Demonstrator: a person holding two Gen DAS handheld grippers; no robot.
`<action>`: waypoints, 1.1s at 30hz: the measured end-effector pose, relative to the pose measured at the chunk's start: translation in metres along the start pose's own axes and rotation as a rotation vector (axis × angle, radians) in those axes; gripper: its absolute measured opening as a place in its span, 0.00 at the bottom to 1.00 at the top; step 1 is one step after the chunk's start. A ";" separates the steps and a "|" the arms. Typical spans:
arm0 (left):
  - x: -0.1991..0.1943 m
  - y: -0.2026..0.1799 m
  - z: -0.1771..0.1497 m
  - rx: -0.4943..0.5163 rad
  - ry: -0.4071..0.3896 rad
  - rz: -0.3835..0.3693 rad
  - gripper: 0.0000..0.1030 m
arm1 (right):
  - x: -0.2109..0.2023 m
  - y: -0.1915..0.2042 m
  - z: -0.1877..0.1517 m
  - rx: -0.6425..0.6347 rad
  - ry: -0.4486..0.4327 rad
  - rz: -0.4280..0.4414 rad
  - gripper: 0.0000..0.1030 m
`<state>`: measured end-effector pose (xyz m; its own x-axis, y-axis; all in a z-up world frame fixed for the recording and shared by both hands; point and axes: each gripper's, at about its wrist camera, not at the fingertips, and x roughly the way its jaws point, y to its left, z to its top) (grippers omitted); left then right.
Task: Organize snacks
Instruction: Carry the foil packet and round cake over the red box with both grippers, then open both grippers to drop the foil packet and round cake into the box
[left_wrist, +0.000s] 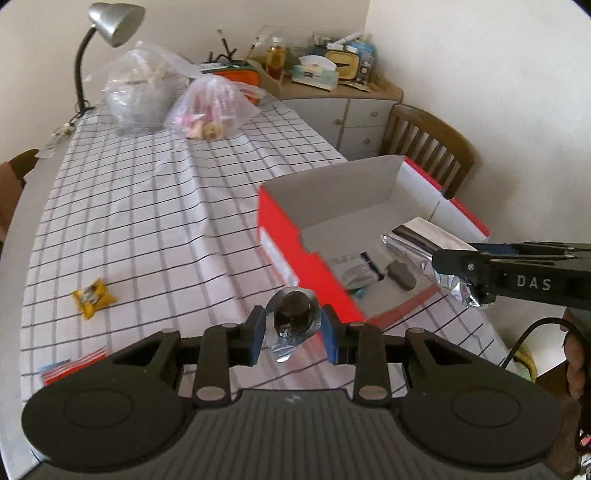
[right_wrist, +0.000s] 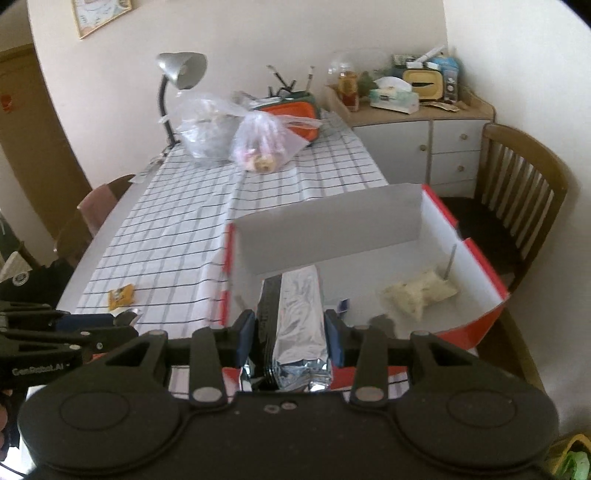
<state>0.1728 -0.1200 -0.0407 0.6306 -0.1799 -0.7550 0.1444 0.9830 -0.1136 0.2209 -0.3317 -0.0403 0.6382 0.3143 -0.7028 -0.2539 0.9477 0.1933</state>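
Note:
My left gripper is shut on a small silver-wrapped dark round snack, held above the checked tablecloth just left of the red-and-white cardboard box. My right gripper is shut on a long silver foil packet, held over the box's near wall; it also shows in the left wrist view. Inside the box lie a pale snack bag and other small packets. A yellow snack packet and a red striped packet lie on the table at the left.
Two clear plastic bags with items, a desk lamp and an orange case stand at the table's far end. A wooden chair stands right of the box. A cluttered cabinet sits behind.

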 end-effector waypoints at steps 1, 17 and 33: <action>0.006 -0.006 0.006 0.001 0.005 -0.004 0.30 | 0.003 -0.006 0.003 0.000 0.003 -0.004 0.37; 0.111 -0.062 0.068 -0.007 0.149 0.024 0.30 | 0.074 -0.076 0.028 -0.049 0.098 -0.017 0.37; 0.192 -0.072 0.088 -0.027 0.348 0.060 0.30 | 0.119 -0.080 0.025 -0.152 0.225 0.037 0.37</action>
<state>0.3507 -0.2281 -0.1202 0.3391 -0.1028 -0.9351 0.0921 0.9929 -0.0757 0.3352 -0.3690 -0.1220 0.4533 0.3127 -0.8347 -0.3913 0.9112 0.1289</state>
